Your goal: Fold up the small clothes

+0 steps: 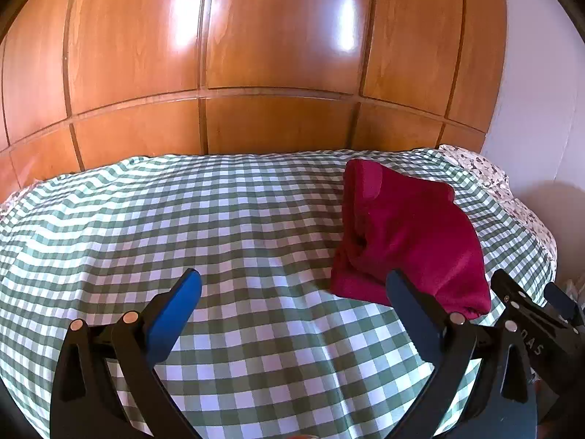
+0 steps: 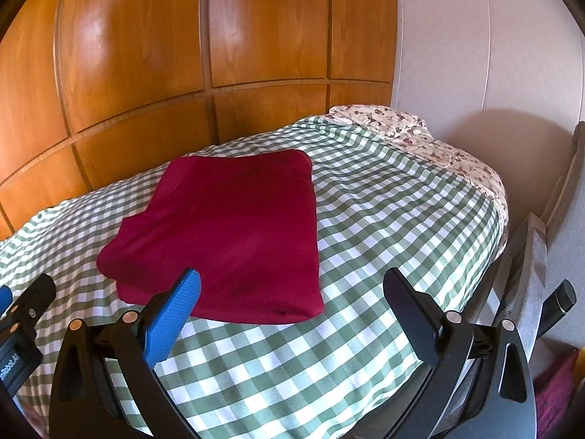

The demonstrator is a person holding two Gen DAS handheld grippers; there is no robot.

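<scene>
A dark red garment [image 1: 406, 234] lies folded into a flat rectangle on the green-and-white checked bed cover [image 1: 219, 219]. In the right wrist view the garment [image 2: 234, 226] lies ahead and left of centre. My left gripper [image 1: 294, 289] is open and empty, above the cover, with the garment at its right finger. My right gripper [image 2: 292, 289] is open and empty, just in front of the garment's near edge. The right gripper also shows at the right edge of the left wrist view [image 1: 530, 307], and the left gripper at the left edge of the right wrist view [image 2: 22, 314].
Wooden wardrobe panels [image 1: 256, 55] stand behind the bed. A floral sheet [image 2: 413, 128] shows at the bed's far right corner, next to a white wall [image 2: 475, 55]. The bed's right edge drops to grey furniture [image 2: 533, 256].
</scene>
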